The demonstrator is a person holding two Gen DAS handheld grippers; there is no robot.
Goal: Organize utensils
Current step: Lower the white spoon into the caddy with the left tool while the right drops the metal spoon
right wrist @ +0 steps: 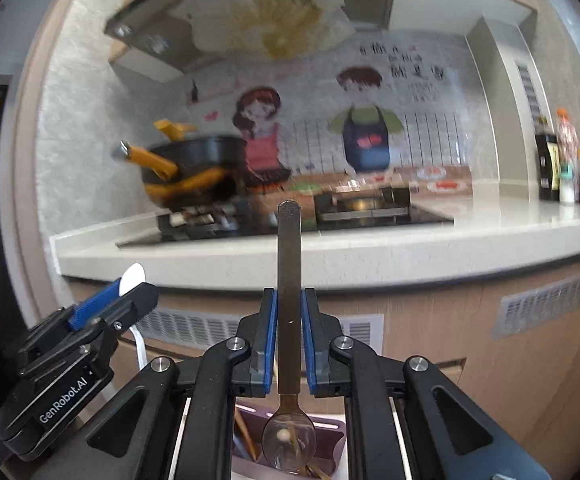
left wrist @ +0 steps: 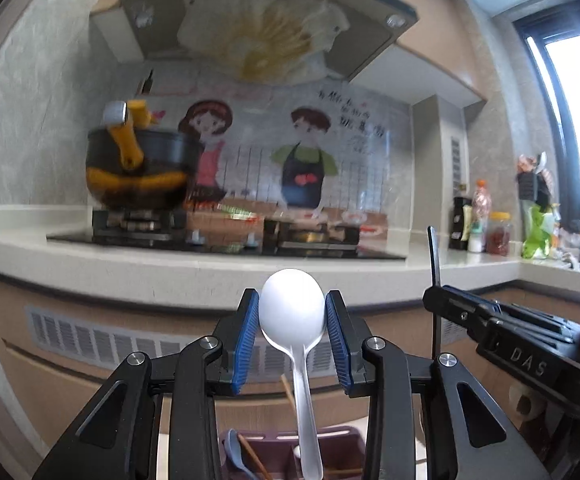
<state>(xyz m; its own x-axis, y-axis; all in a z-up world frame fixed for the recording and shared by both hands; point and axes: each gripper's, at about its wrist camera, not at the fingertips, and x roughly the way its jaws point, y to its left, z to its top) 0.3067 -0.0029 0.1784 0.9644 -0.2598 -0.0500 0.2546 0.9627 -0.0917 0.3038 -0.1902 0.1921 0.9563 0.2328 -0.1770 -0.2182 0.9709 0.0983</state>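
Observation:
My left gripper point(left wrist: 292, 308) is shut on a white plastic spoon point(left wrist: 292, 306); its blue pads clamp the bowl and the handle hangs down toward the camera. My right gripper point(right wrist: 289, 308) is shut on a metal spoon point(right wrist: 289, 264), gripped by the flat handle, which stands up past the pads while the bowl hangs below. Both are held level in the air, side by side. Under them sits a mauve utensil holder point(left wrist: 332, 436), also in the right wrist view point(right wrist: 330, 428), with a blue spoon point(left wrist: 234, 452) and wooden chopsticks point(left wrist: 252, 456) inside. The right gripper point(left wrist: 434, 300) shows in the left view, the left gripper point(right wrist: 130, 292) in the right view.
Ahead runs a pale kitchen counter point(left wrist: 170, 264) with a black gas hob point(left wrist: 226, 240) and a dark pot with yellow handles point(left wrist: 138, 164). Bottles and jars point(left wrist: 486, 224) stand at the counter's right end. A range hood point(left wrist: 266, 20) hangs overhead. Cabinet fronts with vents point(left wrist: 102, 340) lie below.

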